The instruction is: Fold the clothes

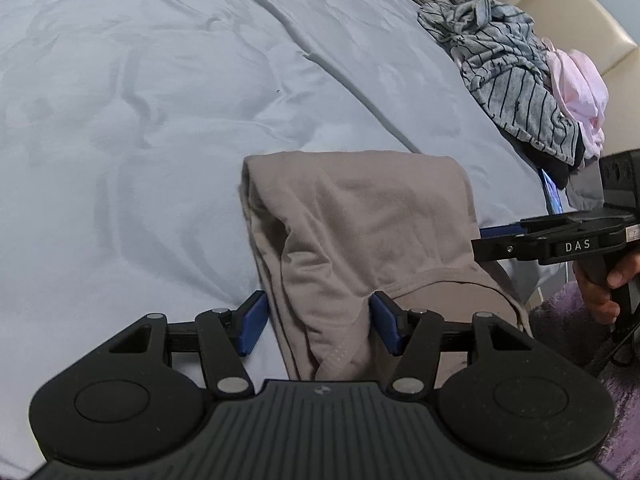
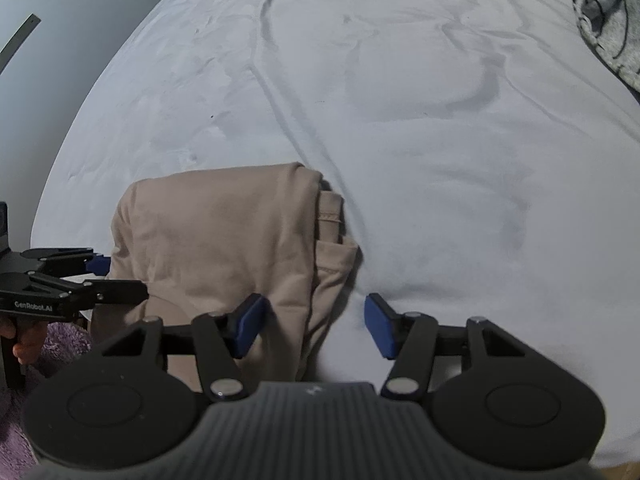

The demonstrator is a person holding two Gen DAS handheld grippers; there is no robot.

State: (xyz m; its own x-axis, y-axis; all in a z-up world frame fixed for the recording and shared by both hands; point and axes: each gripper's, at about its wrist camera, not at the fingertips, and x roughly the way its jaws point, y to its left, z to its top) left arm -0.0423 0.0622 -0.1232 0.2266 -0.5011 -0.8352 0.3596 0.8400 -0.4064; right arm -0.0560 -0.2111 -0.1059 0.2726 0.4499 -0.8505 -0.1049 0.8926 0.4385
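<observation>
Left gripper (image 1: 318, 322) jaws spread, straddling near edge of folded tan garment (image 1: 360, 232), pads not pinching cloth. Right gripper (image 2: 314, 326) jaws spread over garment's right edge, one pad above cloth, other above bedsheet (image 2: 440, 120). Garment lies flat at near side of bed. Heap of striped clothes (image 1: 508, 80) and pink cloth (image 1: 580, 92) far right by cream headboard (image 1: 580, 8). Wide bare sheet beyond garment. Hand (image 1: 600, 288) grips right tool's handle.

A folded tan garment (image 1: 360, 220) of soft matt knit cloth lies on a bed (image 1: 140, 120) covered in smooth, lightly creased pale cloth. At two o'clock, striped grey cloth (image 1: 504, 80) is crumpled. The left tongs (image 1: 318, 326) are matt black plastic with blue pads.
</observation>
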